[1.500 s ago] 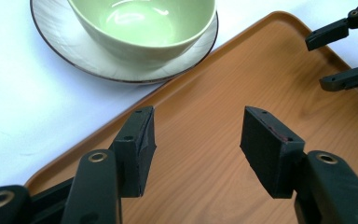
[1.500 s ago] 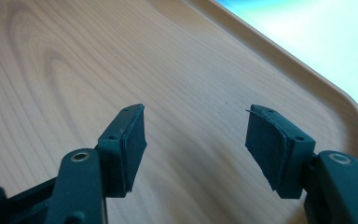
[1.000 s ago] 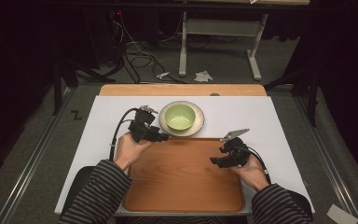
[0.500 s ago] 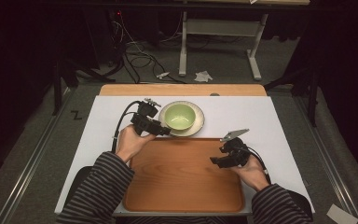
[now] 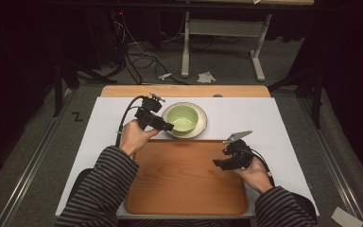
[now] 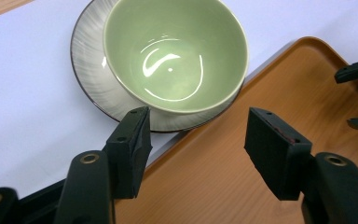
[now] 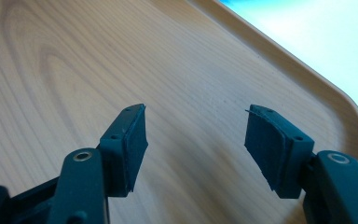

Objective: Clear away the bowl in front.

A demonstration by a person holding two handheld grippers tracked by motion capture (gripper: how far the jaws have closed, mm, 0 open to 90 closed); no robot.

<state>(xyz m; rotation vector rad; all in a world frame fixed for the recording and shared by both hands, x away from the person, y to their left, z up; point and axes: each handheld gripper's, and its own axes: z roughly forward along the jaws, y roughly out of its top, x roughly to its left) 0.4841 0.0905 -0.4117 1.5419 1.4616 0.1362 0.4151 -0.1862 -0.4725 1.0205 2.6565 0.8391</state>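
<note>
Left tongs [image 5: 168, 126], jaws wide apart, hover at the green bowl [image 5: 182, 117] on its plate [image 5: 200, 127], centre frame above the tray [image 5: 184, 189]. Next: straddle the rim and squeeze. Right tongs [image 5: 217, 163] wait, also spread, empty.

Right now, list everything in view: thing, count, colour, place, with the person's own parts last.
bowl: one, pale green, empty, standing on the plate.
plate: one, grey with a dark rim, on the white sheet just beyond the tray's far edge.
tray: one, wooden brown, at the near middle of the table.
white sheet: one, covering most of the table top.
table: one, light wood strip showing at the far edge.
crumpled paper: one, white, on the floor beyond the table.
left gripper: one, black, jaws open, at the plate's near rim.
right gripper: one, black, jaws open, over the tray.
sleeves: two, striped grey and dark.
</note>
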